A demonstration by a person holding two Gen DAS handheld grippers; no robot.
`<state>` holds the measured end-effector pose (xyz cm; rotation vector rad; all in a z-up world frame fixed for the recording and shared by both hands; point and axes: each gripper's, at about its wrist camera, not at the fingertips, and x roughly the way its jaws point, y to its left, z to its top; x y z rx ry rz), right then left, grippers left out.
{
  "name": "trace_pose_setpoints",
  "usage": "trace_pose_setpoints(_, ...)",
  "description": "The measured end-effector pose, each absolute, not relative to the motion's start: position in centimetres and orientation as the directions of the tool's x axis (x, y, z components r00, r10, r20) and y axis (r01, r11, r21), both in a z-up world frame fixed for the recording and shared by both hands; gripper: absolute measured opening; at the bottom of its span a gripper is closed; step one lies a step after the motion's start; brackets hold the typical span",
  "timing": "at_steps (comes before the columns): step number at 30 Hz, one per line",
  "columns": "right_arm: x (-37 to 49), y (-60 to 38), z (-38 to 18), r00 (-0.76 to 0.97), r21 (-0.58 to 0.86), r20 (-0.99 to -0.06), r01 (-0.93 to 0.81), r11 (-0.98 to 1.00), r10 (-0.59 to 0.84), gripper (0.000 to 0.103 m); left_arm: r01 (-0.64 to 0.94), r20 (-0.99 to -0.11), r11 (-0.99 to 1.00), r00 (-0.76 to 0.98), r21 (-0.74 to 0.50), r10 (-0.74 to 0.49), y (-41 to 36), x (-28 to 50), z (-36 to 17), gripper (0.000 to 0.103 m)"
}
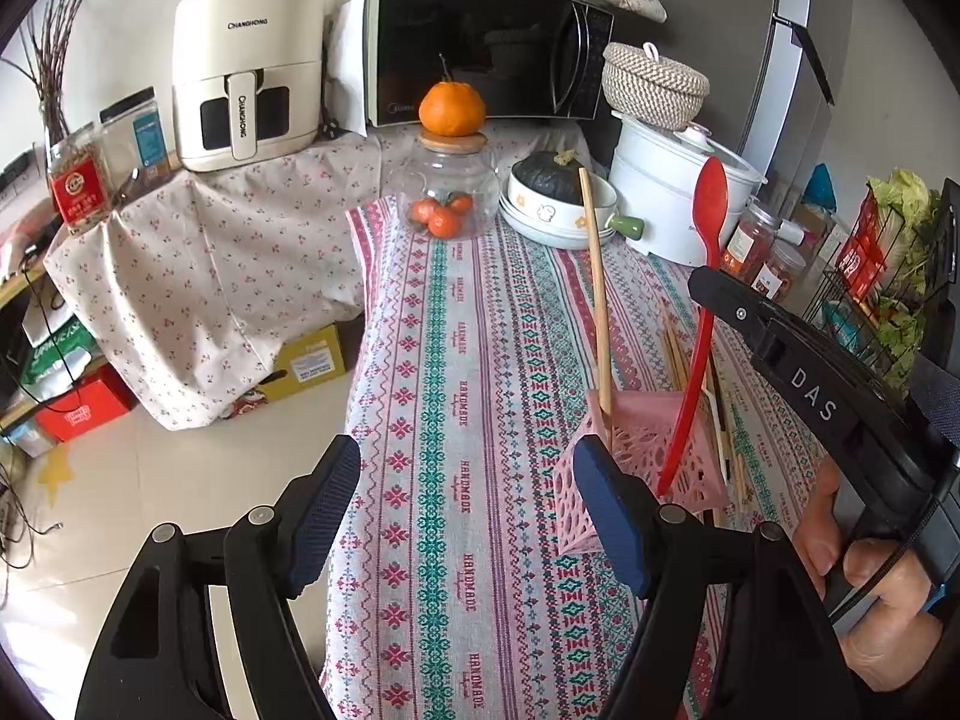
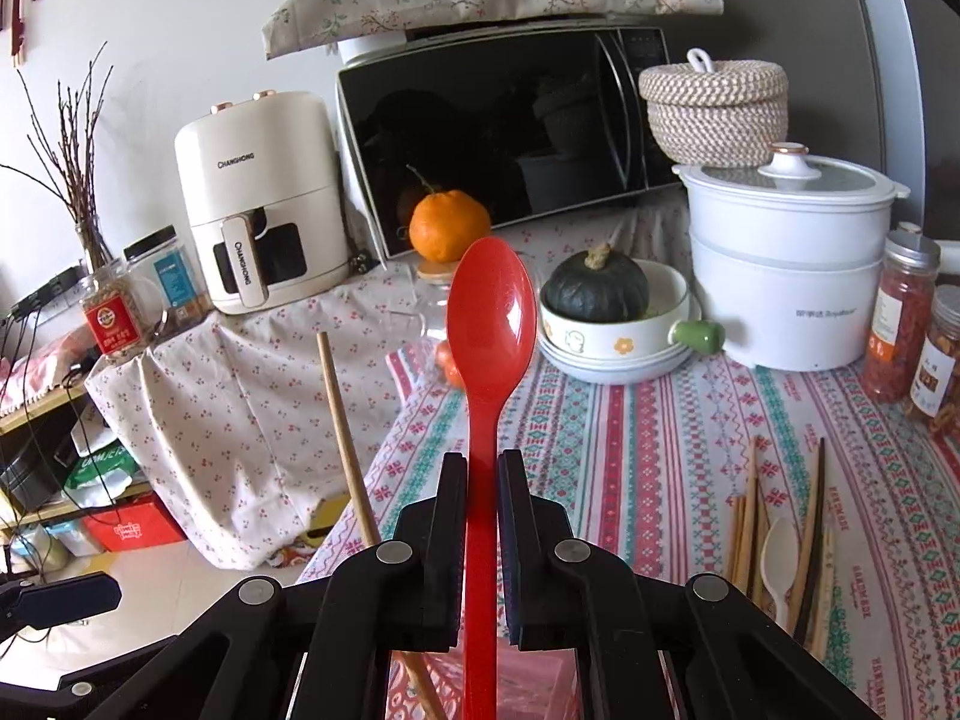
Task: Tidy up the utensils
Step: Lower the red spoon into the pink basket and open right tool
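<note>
A pink perforated plastic basket (image 1: 636,468) stood on the patterned woven tablecloth (image 1: 456,372). In it leaned a long wooden chopstick (image 1: 597,282), left of a red plastic spoon (image 2: 491,324). Loose wooden chopsticks (image 2: 750,534) and a white plastic spoon (image 2: 779,558) lay to the basket's right.

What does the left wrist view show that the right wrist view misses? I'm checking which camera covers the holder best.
Only the left wrist view shows the pink holder's lattice outside, the open left gripper beside it and the hand on the right gripper. Only the right wrist view shows the white spoon among the loose chopsticks on the tablecloth. Both show the red spoon clamped in the right gripper, handle end lowered into the holder, and one wooden chopstick standing in it.
</note>
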<state>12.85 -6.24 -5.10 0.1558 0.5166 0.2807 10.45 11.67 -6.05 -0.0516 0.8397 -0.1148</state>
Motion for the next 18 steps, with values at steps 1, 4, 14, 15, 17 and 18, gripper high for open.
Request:
trace_pose_setpoints(1, 12.6, -6.2, -5.2, 0.829, 0.214, -0.466, -0.231, 0.949, 0.307, 0.009, 0.082, -0.742, 0.992, 0.659, -0.094, -0.125, 11.6, 10.5, -6.1, 0.076)
trace_pose_setpoints(4, 12.3, -6.2, -5.3, 0.813, 0.209, -0.483, -0.253, 0.945, 0.325, 0.011, 0.087, -0.75, 0.991, 0.648, -0.099, -0.132, 11.3, 10.5, -6.3, 0.076)
trace_pose_setpoints(14, 10.8, -10.2, -2.9, 0.766, 0.273, -0.531, -0.25, 0.929, 0.362, 0.045, 0.112, -0.774, 0.988, 0.614, -0.106, -0.153, 10.0, 10.3, -6.7, 0.076)
trace_pose_setpoints(15, 10.8, -10.9, -2.7, 0.76, 0.277, -0.543, -0.242, 0.93, 0.359, 0.047, 0.114, -0.776, 0.987, 0.61, -0.112, -0.159, 9.9, 10.3, -6.8, 0.076)
trace_pose_setpoints(17, 10.9, -12.3, -2.4, 0.743, 0.283, -0.571, -0.222, 0.933, 0.35, 0.057, 0.119, -0.782, 0.985, 0.599, -0.124, -0.171, 9.6, 10.2, -6.8, 0.076)
trace_pose_setpoints(18, 10.9, -13.1, -2.4, 0.736, 0.285, -0.584, -0.211, 0.935, 0.343, 0.059, 0.122, -0.784, 0.984, 0.595, -0.13, -0.177, 9.4, 10.2, -6.7, 0.076)
